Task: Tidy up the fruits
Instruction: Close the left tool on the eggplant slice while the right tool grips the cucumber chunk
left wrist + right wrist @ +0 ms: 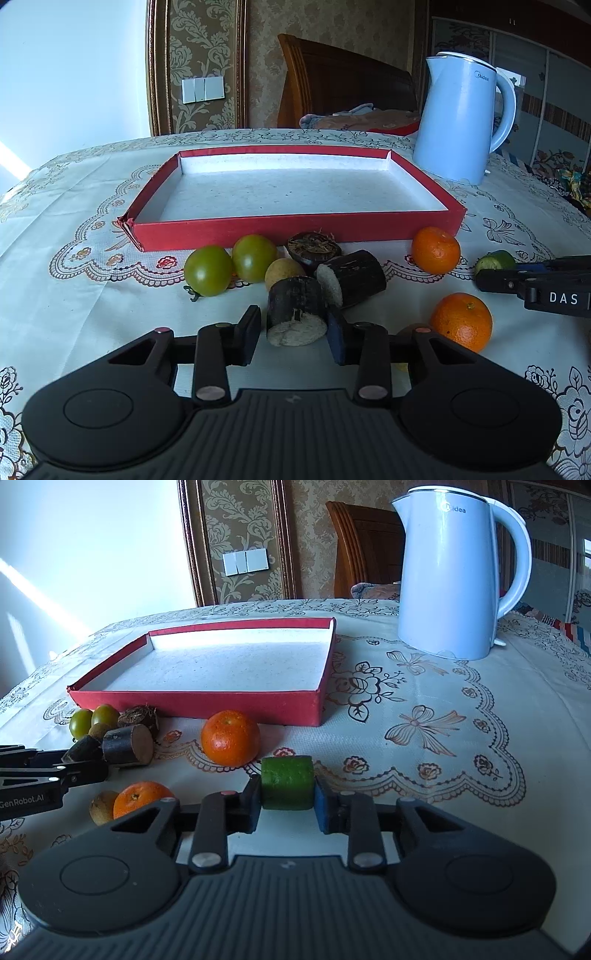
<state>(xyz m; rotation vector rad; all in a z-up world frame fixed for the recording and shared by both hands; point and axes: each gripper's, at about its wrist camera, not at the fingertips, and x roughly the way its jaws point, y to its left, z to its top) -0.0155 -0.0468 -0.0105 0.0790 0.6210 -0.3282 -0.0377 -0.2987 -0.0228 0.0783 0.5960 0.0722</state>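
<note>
My left gripper (293, 326) is shut on a short dark sugarcane piece (295, 314) that lies on the tablecloth, one pad against each side. A second cane piece (354, 277) lies just behind it. My right gripper (286, 805) is shut on a green cucumber chunk (287, 782), which is held crosswise between its pads. Two green tomatoes (208, 269), a small tan fruit (284, 271), a dark round fruit (314, 247) and two oranges (436, 249) (461, 321) lie in front of the red tray (295, 229), which holds nothing.
A pale blue electric kettle (461, 118) stands at the back right, beside the tray's far corner. A brown kiwi-like fruit (103, 805) lies next to the near orange. A wooden chair (343, 85) stands behind the table. A lace-patterned cloth covers the table.
</note>
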